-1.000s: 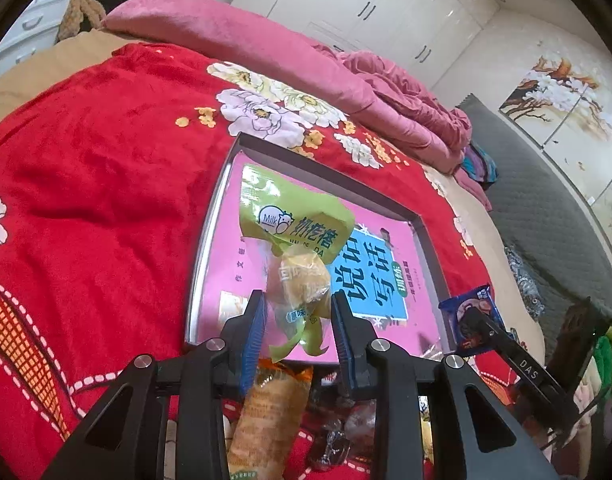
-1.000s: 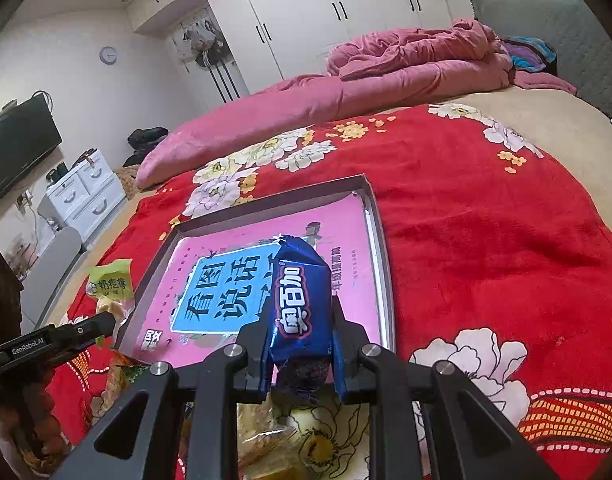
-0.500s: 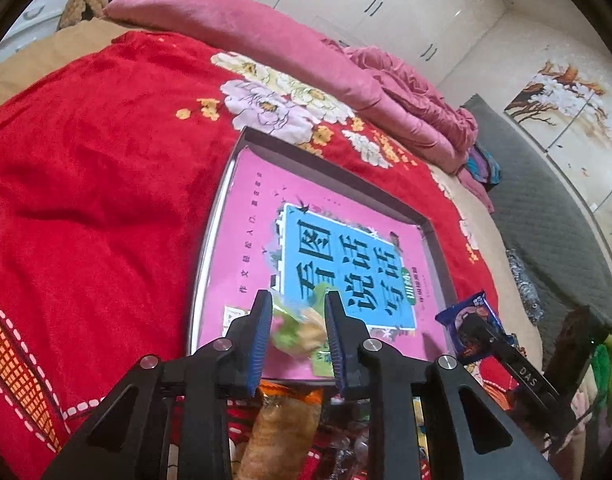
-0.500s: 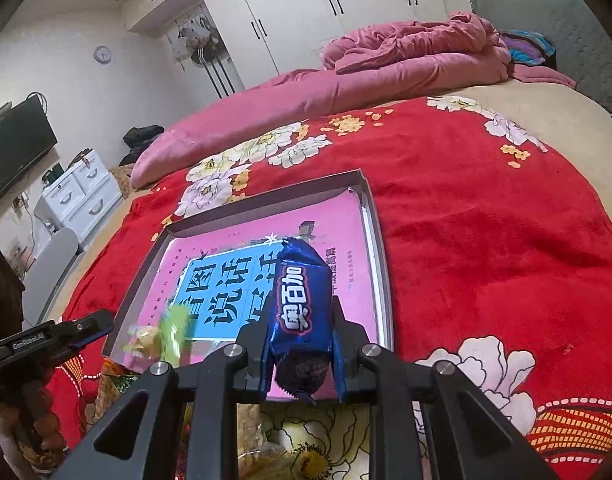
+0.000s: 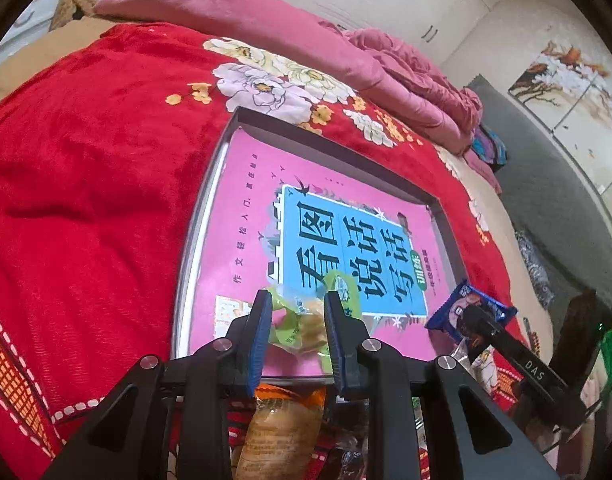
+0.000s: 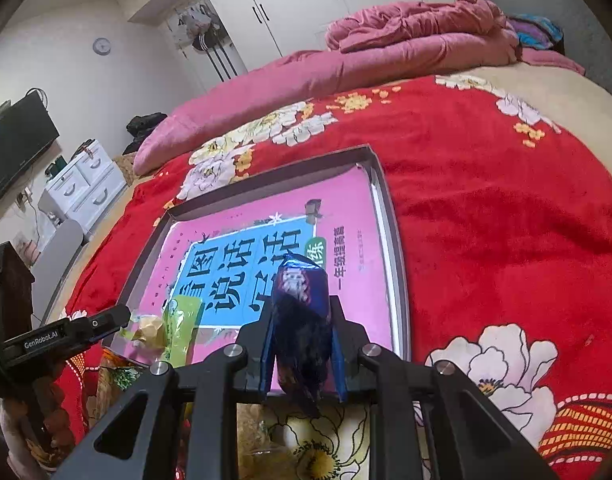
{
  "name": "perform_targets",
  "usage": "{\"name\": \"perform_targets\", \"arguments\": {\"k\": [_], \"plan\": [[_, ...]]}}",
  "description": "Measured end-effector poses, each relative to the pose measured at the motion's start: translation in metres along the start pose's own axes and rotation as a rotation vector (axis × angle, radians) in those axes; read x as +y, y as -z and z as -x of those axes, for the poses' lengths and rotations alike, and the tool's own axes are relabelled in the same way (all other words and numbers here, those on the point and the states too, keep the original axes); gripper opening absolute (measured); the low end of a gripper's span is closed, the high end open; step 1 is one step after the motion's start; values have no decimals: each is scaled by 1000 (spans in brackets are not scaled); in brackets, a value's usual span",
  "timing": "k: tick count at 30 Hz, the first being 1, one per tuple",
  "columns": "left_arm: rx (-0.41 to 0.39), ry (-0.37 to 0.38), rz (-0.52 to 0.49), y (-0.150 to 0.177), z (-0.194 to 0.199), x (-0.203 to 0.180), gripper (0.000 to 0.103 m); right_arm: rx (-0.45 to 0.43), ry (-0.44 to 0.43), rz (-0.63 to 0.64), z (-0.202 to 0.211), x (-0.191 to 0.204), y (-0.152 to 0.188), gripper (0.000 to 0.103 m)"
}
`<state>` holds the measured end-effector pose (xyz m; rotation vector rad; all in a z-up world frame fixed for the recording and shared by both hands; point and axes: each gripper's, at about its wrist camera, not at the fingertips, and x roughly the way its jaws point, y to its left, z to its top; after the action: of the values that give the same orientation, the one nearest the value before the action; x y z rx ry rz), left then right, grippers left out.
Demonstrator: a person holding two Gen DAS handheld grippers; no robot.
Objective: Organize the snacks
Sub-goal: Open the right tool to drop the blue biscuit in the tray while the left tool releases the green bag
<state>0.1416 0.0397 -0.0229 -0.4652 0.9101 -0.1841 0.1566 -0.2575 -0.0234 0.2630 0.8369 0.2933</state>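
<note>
Left tool (image 5: 296,304): clamped on a green snack packet (image 5: 306,314), which shows crumpled between the blue pads. The jaws have just closed further on it. The packet hangs over the near left corner of the grey tray (image 5: 204,200); whether its lower edge touches the tray floor cannot be told. In the right wrist view the same tool (image 6: 124,314) enters from the left, with the green packet (image 6: 174,326) at its tip over that corner.

Right tool (image 6: 302,322): clamped on a dark blue snack packet (image 6: 302,320), held upright between the pads, its top end projecting past the fingertips. It is over the near edge of the tray (image 6: 388,216), right of centre. In the left wrist view this tool (image 5: 472,316) appears at the right, the blue packet (image 5: 466,300) at its tip, beside the tray's near right corner.

Tray contents: a pink book with a blue title panel (image 5: 346,248) lies flat and fills most of the floor.

Support: the tray rests on a red flowered blanket (image 5: 86,168) spread over a bed. A pink quilt (image 6: 386,52) is bunched along the far side.

Loose items: an orange-topped snack packet (image 5: 282,420) lies on the blanket just below the left tool, outside the tray. Further packets beside it are too blurred to identify.
</note>
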Motion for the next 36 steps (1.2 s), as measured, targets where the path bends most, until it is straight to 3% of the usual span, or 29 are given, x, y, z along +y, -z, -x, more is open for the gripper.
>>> {"name": "perform_targets", "arguments": {"k": [20,24,36], "plan": [[16,-23,-38,1,-3,-6,34,15,54,-26,0,-13,3,34],[20,-22,-43,2,-4,-7,37,3,78,-9,5,-11,3,46],[19,-15,-51,2,-2,-9,43,-12,105,65,9,2,4,47]]}}
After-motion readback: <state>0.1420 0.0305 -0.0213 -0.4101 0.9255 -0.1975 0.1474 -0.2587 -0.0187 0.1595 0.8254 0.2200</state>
